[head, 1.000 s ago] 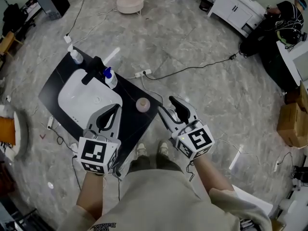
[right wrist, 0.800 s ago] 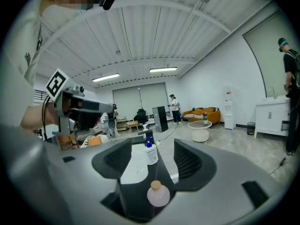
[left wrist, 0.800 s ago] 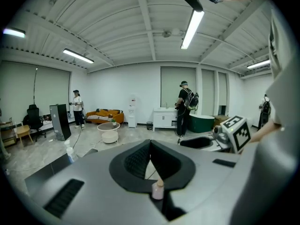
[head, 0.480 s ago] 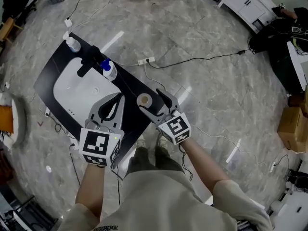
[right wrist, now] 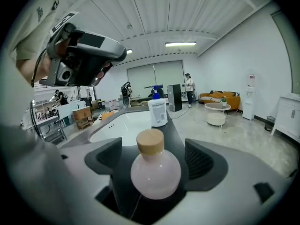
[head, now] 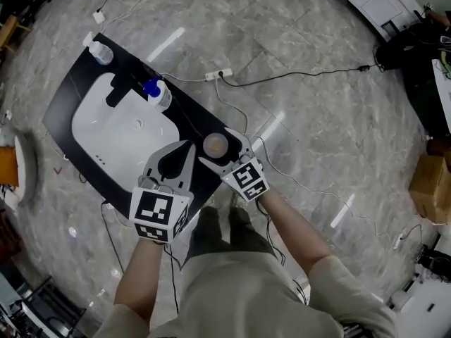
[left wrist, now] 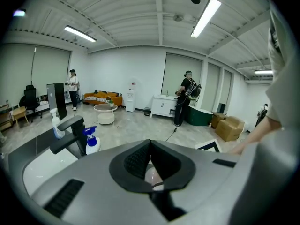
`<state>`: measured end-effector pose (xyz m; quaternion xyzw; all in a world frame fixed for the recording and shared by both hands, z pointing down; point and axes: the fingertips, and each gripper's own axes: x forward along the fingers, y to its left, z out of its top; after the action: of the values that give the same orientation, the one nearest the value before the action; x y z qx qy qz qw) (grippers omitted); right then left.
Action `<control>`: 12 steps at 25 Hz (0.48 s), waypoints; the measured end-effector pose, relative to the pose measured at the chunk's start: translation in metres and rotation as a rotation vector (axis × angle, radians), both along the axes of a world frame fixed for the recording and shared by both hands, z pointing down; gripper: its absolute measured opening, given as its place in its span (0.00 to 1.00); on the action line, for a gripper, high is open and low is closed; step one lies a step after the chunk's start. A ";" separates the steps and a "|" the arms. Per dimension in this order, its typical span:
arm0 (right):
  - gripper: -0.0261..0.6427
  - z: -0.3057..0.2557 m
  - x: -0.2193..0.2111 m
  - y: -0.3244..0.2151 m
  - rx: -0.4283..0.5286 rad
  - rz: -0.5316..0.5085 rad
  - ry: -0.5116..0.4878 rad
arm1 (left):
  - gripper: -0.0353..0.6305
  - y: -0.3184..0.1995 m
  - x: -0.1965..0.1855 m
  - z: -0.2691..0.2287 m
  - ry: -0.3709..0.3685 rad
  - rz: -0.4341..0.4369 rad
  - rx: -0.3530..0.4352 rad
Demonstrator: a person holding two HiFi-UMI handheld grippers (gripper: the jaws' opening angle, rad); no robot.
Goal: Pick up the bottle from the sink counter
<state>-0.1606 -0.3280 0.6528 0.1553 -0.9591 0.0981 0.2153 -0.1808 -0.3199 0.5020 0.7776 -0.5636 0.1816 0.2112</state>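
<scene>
Both grippers have sunk toward the black sink counter since a second ago, and the right gripper has closed in on the bottle. Its jaws have just been opening and now stand wide, one on each side of the round pink bottle, with the pads clear of it. The bottle stands upright near the counter's lower right end, at the centre of the head view. The left gripper has its jaws pressed together on nothing, just left of the bottle, over the counter.

The counter runs diagonally from upper left to centre, with a white basin sunk in it. A black faucet and a blue-topped spray bottle stand along its upper edge, and a clear bottle at the upper left corner.

Grey marbled floor surrounds it, widest to the right and above. A power strip and cables lie there, with white cabinets in the upper right corner and a cardboard box at the right edge.
</scene>
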 end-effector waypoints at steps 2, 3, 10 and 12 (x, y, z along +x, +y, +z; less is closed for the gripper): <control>0.57 0.012 -0.002 -0.003 -0.014 0.005 0.009 | 0.06 -0.001 0.002 0.016 0.015 0.004 -0.028; 0.57 0.017 -0.003 -0.005 -0.020 0.004 0.011 | 0.06 -0.002 0.002 0.024 0.021 0.008 -0.040; 0.58 0.046 -0.011 0.000 0.033 -0.073 0.108 | 0.06 -0.008 0.011 0.062 0.024 0.066 -0.075; 0.58 0.049 -0.011 -0.001 0.043 -0.068 0.131 | 0.06 -0.009 0.015 0.073 0.003 0.098 -0.074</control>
<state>-0.1720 -0.3288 0.7016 0.1332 -0.9495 0.0599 0.2776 -0.1659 -0.3289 0.5749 0.7964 -0.5174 0.2111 0.2313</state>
